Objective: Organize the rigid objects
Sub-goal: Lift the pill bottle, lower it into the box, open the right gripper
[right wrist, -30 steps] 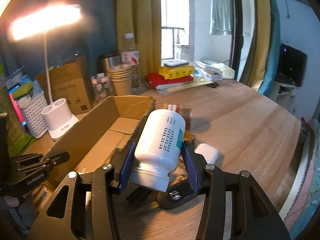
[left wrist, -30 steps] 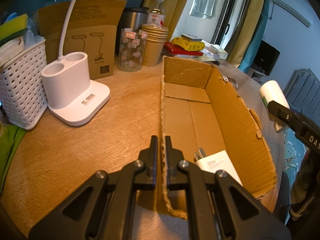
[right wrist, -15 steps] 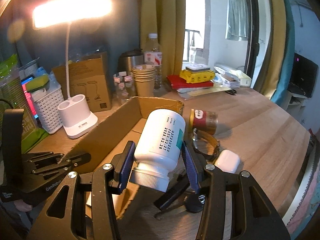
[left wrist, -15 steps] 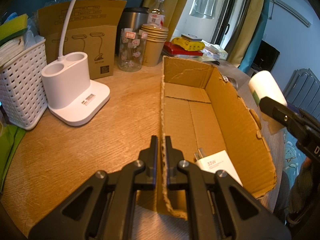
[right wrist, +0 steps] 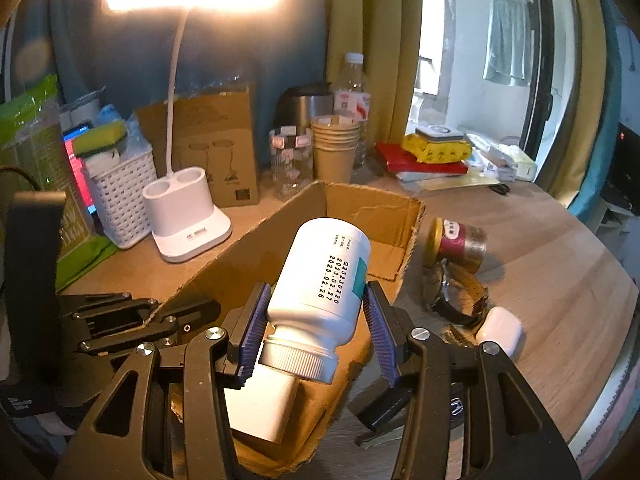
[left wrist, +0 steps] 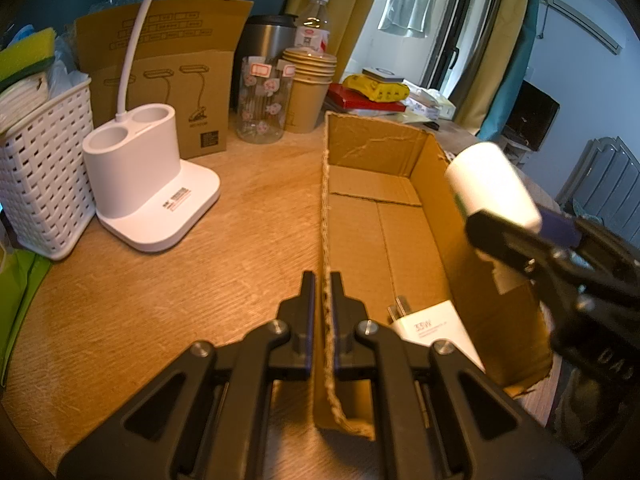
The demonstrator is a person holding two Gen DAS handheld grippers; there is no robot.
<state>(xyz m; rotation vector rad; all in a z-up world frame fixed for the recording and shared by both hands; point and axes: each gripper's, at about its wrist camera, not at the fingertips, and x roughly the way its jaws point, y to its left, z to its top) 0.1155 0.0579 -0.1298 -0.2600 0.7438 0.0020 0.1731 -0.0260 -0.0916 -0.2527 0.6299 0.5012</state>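
An open cardboard box (left wrist: 380, 220) lies on the wooden table. My left gripper (left wrist: 322, 296) is shut on the top edge of its left wall. A white charger (left wrist: 436, 332) rests inside at the near end. My right gripper (right wrist: 316, 320) is shut on a white pill bottle (right wrist: 324, 276), cap toward the camera, tilted. In the left wrist view this bottle (left wrist: 492, 184) hangs over the box's right wall. On the table right of the box lie a gold-lidded jar (right wrist: 456, 240), a wristwatch (right wrist: 456, 296), a white earbud case (right wrist: 500, 328) and a car key (right wrist: 452, 404).
Left of the box stand a white lamp base (left wrist: 148, 184) and a white woven basket (left wrist: 40, 184). Behind it are a printed carton (left wrist: 168, 80), a glass jar (left wrist: 262, 100), stacked paper cups (left wrist: 308, 92) and a steel kettle (left wrist: 264, 40). Books and packets (right wrist: 432, 152) sit at the back right.
My right gripper has carried the white bottle leftward, from beside the box to over its right wall. The left gripper keeps its hold and has not moved.
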